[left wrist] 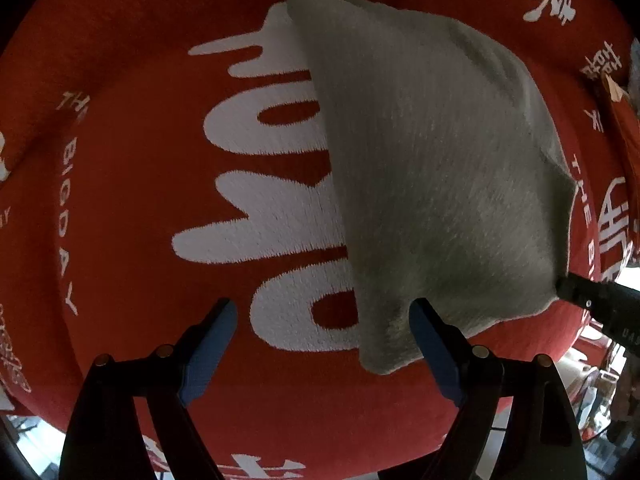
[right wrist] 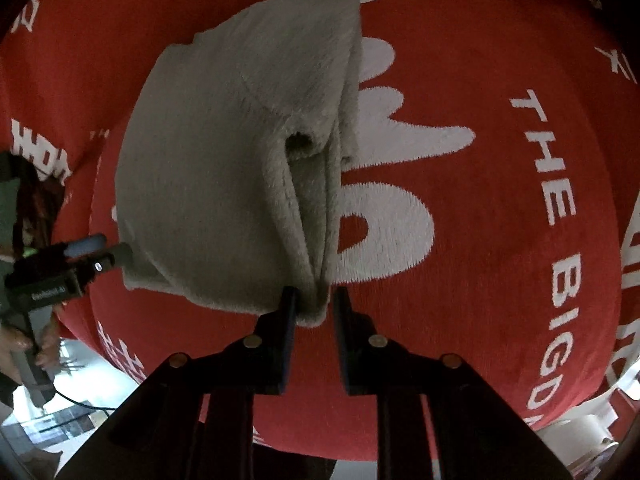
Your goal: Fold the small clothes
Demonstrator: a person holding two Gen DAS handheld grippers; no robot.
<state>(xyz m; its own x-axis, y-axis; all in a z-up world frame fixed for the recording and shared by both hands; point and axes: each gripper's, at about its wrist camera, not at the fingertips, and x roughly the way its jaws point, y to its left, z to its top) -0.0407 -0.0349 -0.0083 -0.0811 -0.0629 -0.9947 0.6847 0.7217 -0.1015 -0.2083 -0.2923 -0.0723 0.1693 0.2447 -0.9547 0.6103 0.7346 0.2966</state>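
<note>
A red cloth (left wrist: 168,168) with large white woven lettering covers the whole surface; its rounded near edge shows in both wrist views, with a cluttered, bright room beyond it.

A folded grey fleece garment (left wrist: 432,168) lies near the middle of the red cloth, over part of the big white characters. In the right wrist view the garment (right wrist: 224,168) shows several stacked layers along its right side, with a small open pocket of fabric between the folds. Bare red cloth lies open to its right, out to the ring of small white lettering, and also between it and the near edge.

The left gripper (left wrist: 324,320) points down with jaws spread wide. Its right finger sits at the garment's near edge; whether it touches cannot be told. Its left finger stands over bare cloth. Nothing is clamped.

The right gripper (right wrist: 314,300) has narrow jaws straddling the garment's near layered corner. The left pad is against the fleece; a slim gap shows at the right pad.
</note>
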